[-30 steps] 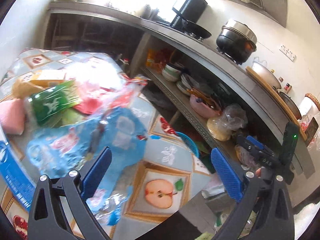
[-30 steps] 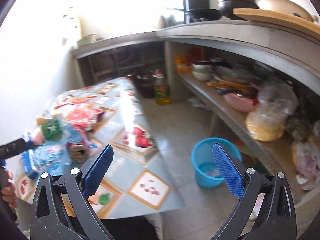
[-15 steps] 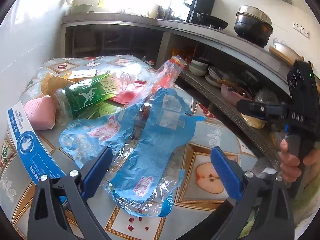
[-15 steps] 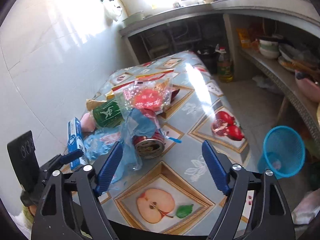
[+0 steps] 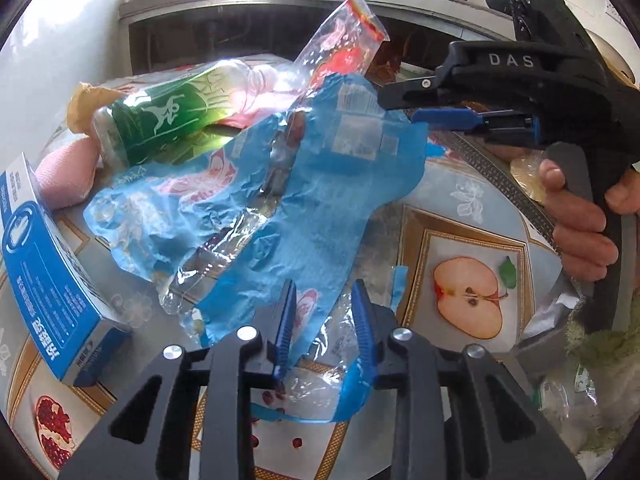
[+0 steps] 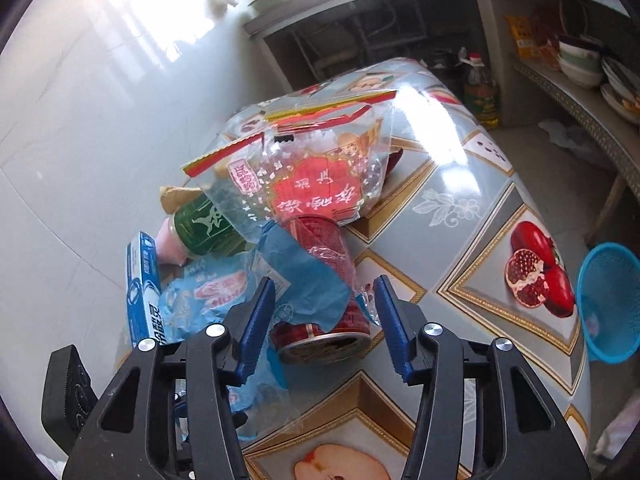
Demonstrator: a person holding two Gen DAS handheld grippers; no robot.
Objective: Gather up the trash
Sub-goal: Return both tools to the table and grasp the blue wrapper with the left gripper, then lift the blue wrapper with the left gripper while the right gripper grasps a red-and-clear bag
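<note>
A crumpled blue plastic wrapper (image 5: 280, 200) lies on the table over a red can (image 6: 324, 280). My left gripper (image 5: 323, 312) has its jaws narrowed around the wrapper's near end, with plastic between the blue pads. My right gripper (image 6: 325, 316) is partly closed with its jaws on either side of the red can and the wrapper's edge; it also shows from the side in the left wrist view (image 5: 460, 116). A green-labelled bottle (image 5: 160, 120) and a clear red-printed bag (image 6: 312, 176) lie behind.
A blue and white box (image 5: 44, 268) lies at the left by a pink sponge (image 5: 68, 176). A blue basket (image 6: 608, 300) stands on the floor to the right of the fruit-patterned table (image 6: 480, 208). Shelves with bowls run along the right wall.
Both grippers have moved in close to the trash pile and their jaws have narrowed. The left now closes on the blue wrapper; the right has come down around the red can.
</note>
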